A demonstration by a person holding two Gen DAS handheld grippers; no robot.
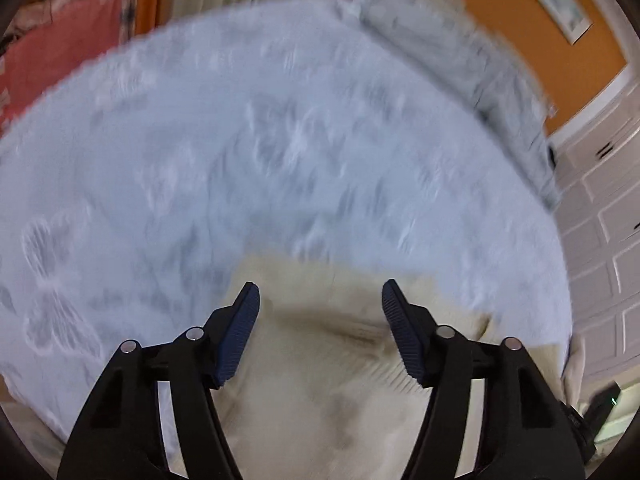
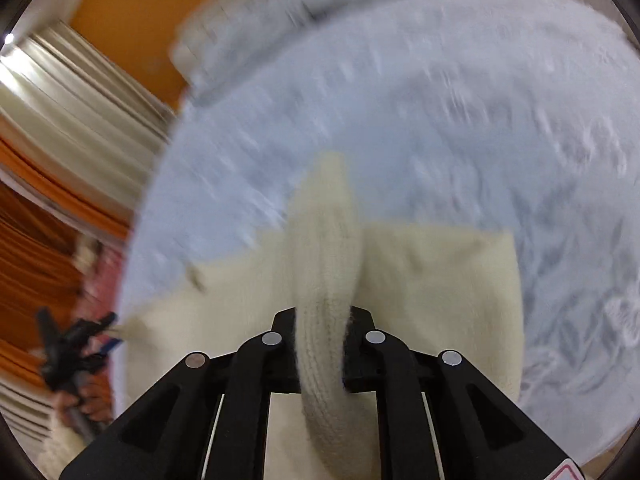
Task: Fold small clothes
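A cream knitted garment (image 1: 320, 380) lies on the white embroidered bedspread (image 1: 240, 152) near its front edge. My left gripper (image 1: 320, 320) is open, its blue pads (image 1: 240, 328) spread over the garment with nothing between them. My right gripper (image 2: 322, 320) is shut on a ribbed fold of the cream garment (image 2: 326, 280), which stands up between the jaws; the rest of the garment (image 2: 440, 288) spreads flat below. The left gripper also shows in the right wrist view (image 2: 76, 344), held in a hand at the garment's left corner. Both views are blurred.
A grey pillow or folded blanket (image 1: 480, 60) lies along the bed's far edge, against an orange wall (image 1: 532, 32). Cream and orange curtains (image 2: 60, 120) hang beside the bed. White panelled cupboard doors (image 1: 600, 220) stand to the right. A pink cloth (image 1: 60, 52) lies beyond the bed.
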